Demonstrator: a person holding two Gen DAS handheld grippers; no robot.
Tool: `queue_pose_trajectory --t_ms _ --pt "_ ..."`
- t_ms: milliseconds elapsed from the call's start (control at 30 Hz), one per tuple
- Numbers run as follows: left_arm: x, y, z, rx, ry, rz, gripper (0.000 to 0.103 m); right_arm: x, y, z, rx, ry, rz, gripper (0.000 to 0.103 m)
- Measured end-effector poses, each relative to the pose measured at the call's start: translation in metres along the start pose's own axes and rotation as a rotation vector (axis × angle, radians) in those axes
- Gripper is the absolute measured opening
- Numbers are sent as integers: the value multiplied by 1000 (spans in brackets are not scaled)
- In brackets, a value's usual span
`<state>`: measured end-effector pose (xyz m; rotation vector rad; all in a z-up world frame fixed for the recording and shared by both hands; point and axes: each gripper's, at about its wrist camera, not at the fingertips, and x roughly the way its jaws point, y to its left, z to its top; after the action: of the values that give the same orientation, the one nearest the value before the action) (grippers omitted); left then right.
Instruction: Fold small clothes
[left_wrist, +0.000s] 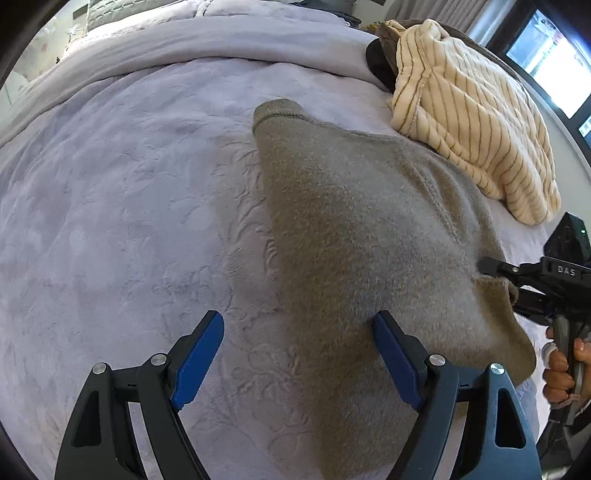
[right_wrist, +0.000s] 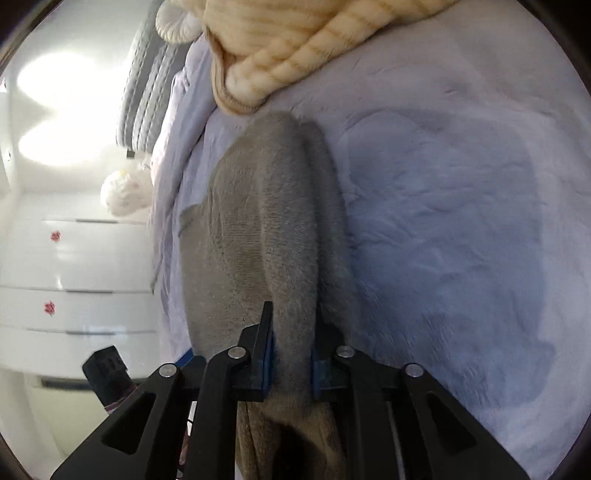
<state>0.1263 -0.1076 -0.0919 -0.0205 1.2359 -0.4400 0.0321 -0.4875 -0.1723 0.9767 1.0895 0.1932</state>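
While my left tongs (left_wrist: 297, 363) are hanging spread wide over the near edge of the grey sweater (left_wrist: 362, 229), gripping nothing, my right tongs (right_wrist: 291, 354) are pinching a bunched ridge of it tight. It's lying on the lilac blanket (left_wrist: 129, 221), stretching away from both tips. I'm guessing it's soft, floppy and light, so I'd take it by hems or corners. Further out, the striped cream garment (left_wrist: 472, 122) is sitting crumpled.

Grey-brown garment (left_wrist: 362, 236); lilac blanket (left_wrist: 122, 221) (embossed) — cream top (left_wrist: 476, 122), brown stripes.
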Motion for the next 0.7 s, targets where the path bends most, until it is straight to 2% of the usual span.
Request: queue_pose_trajectory --t_ms 67,200,300,367,433,467,500,533,600,700 --pt "-3 3 -2 27 26 6 84 -10 8 -6 -33 0 -35 25" --pt "-13 3 -8 84 56 34 84 -39 23 -19 -78 -13 -46 28" --pt "-18 2 -11 96 72 -5 84 -56 42 -41 -134 -17 -18 28" --pt "-15 -1 -14 106 98 -24 84 -59 48 -52 -168 23 -5 28" --pt "-10 -7 -17 124 115 -23 84 -39 55 -64 -202 70 -48 28" --pt "-8 -10 -18 133 125 -27 84 -27 59 -61 -206 92 -71 24" --pt "-5 -14 -21 146 136 -36 84 -20 64 -60 -210 109 -72 16" --pt "-4 -16 -23 157 143 -41 84 -18 71 -64 -225 116 -47 7" --pt "2 -18 -30 186 159 -36 84 -21 79 -70 -261 116 -55 7" --pt "17 -15 -47 218 209 -30 84 -17 72 -71 -256 128 -135 7"
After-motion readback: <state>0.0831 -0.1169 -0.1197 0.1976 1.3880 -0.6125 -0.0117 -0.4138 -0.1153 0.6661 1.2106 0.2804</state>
